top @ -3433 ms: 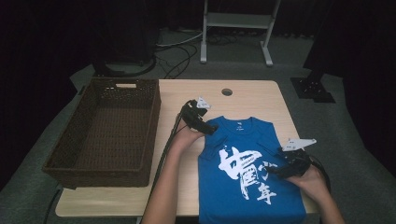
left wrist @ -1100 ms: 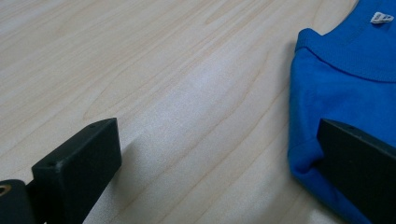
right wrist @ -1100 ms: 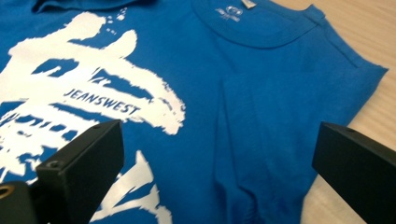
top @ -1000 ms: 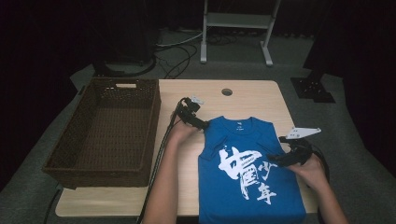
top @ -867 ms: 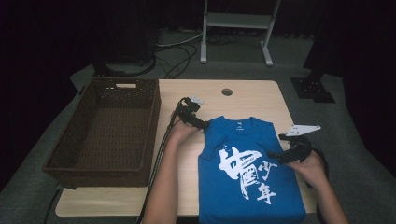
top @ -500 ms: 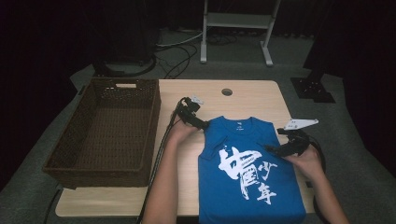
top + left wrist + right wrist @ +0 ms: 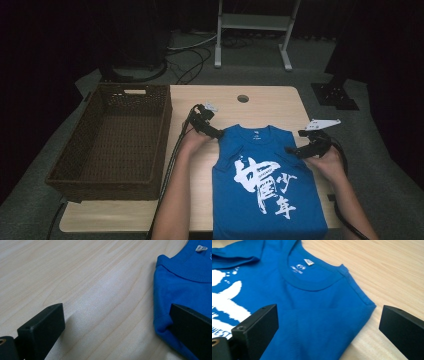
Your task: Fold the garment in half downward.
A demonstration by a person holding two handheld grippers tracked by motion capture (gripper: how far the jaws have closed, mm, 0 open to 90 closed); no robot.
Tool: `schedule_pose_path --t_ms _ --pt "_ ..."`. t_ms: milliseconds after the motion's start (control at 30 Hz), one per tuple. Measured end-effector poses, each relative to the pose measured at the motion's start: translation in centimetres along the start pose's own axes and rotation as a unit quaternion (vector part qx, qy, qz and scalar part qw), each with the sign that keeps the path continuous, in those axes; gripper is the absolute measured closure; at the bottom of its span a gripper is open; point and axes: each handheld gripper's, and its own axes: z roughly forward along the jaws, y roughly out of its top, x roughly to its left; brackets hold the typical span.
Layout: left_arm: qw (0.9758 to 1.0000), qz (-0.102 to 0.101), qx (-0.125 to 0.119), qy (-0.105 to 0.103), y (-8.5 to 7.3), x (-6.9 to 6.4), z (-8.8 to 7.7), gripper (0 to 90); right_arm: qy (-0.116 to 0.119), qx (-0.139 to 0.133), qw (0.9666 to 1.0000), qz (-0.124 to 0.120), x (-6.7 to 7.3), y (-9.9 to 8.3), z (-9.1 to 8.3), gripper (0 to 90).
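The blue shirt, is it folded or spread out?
Partly folded: the blue shirt lies flat, print up, its sleeves tucked under, leaving straight side edges.

High view: fixed above person's side, facing forward and down, distant; takes in whole counter (image 7: 280, 102), wicker basket (image 7: 115, 140), floor beyond.
Left gripper view: low over counter, very near, looking along own jaws at blue T-shirt (image 7: 185, 282) shoulder edge.
Right gripper view: low, close, aimed across collar at opposite shoulder.
Shared by all three: shirt's collar end, surrounding wood.
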Motion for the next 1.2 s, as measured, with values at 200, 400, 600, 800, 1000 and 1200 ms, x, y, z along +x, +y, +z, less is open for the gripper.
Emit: schedule_pose_path --t_ms 200,400,600,800,1000,1200 --pt "1.0000 0.000 0.000 0.000 0.0 0.0 0.0 1.0 -0.004 0.007 1.0000 0.003 -1.5 0.2 0.7 1.8" --pt "1.0000 0.000 0.000 0.000 0.0 0.0 0.0 0.9 -0.004 0.007 0.9999 0.008 -2.9 0.7 1.3 1.8" --pt "1.0000 0.000 0.000 0.000 0.0 0.0 0.0 0.9 -0.002 0.006 1.0000 0.005 -3.8 0.6 1.9 1.8" --pt "1.0000 0.000 0.000 0.000 0.0 0.0 0.0 0.9 -0.003 0.007 0.9999 0.007 -4.9 0.3 2.4 1.8" --pt "1.0000 0.000 0.000 0.000 0.0 0.0 0.0 0.9 -0.004 0.010 0.9999 0.011 -5.8 0.5 2.7 1.8" --pt "1.0000 0.000 0.000 0.000 0.0 0.0 0.0 0.9 -0.010 0.018 0.9997 0.010 -6.6 0.8 2.9 2.4"
